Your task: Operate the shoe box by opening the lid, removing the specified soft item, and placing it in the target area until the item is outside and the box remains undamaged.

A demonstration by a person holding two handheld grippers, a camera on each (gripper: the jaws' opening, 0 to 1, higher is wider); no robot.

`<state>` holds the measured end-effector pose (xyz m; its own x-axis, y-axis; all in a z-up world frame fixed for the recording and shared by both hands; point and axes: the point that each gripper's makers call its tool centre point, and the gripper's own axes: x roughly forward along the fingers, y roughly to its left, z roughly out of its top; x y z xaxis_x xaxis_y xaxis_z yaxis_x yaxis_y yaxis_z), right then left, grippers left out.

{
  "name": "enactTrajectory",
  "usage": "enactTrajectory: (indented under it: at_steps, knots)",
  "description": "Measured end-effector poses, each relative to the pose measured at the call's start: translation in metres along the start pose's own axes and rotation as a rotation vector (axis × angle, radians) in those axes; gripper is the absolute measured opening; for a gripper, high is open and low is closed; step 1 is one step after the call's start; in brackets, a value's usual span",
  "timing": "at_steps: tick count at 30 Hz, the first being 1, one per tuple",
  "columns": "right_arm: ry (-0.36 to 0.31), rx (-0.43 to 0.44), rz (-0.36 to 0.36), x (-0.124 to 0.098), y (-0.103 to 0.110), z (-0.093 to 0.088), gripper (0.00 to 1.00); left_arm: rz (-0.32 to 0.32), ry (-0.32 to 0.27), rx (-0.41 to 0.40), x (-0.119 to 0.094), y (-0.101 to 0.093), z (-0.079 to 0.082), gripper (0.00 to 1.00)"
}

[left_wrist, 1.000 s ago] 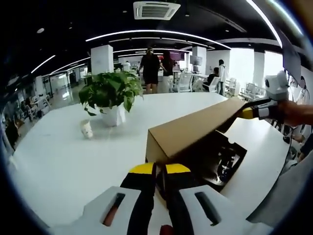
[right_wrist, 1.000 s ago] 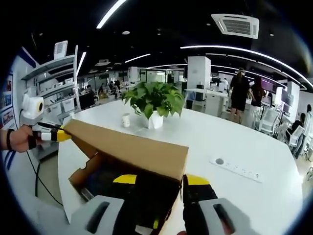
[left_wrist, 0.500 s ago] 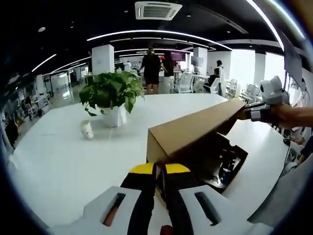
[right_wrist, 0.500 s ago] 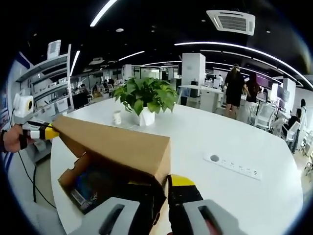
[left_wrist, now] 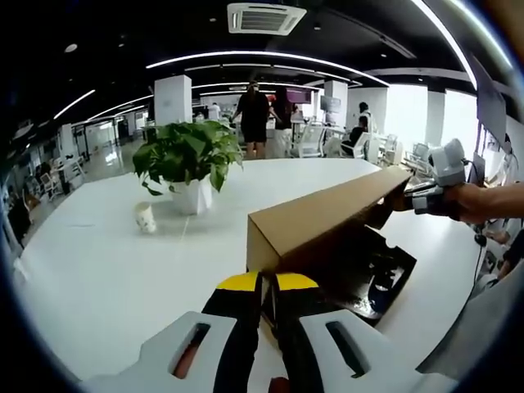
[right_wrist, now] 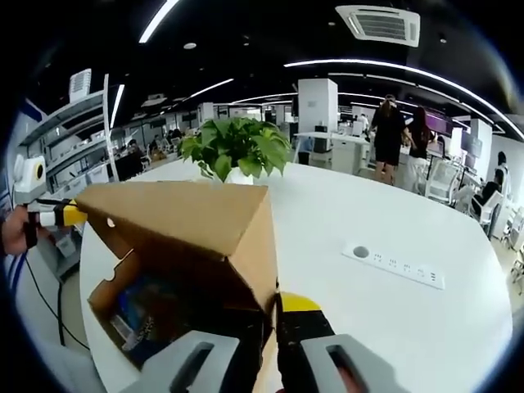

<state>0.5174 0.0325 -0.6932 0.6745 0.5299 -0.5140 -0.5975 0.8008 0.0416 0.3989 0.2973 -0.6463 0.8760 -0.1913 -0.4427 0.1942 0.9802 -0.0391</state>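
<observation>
A brown cardboard lid is lifted over the shoe box on the white table. My left gripper is shut on the lid's near corner. My right gripper, held by a hand, pinches the far end. In the right gripper view the lid tilts up steeply, with my right gripper shut on its corner. My left gripper grips the far corner there. Inside the box wall lies a blue patterned item among dark contents I cannot make out.
A potted plant and a small paper cup stand on the white table. A power strip lies on the table's other side. People stand far back; shelves line one wall.
The lid has swung up and tilted more steeply in the right gripper view, showing more of the box inside. Both grippers keep their hold; the right hand has shifted slightly.
</observation>
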Motion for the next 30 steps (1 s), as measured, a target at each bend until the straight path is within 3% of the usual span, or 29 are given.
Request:
enactTrajectory:
  at_steps: [11, 30]
  knots:
    - [0.005, -0.004, 0.0, 0.007, -0.003, 0.001, 0.0, 0.021, -0.003, -0.018, 0.015, 0.009, 0.004, 0.03]
    - [0.04, 0.008, 0.005, 0.022, -0.009, -0.006, 0.0, 0.012, 0.087, -0.046, 0.047, 0.02, -0.03, 0.03]
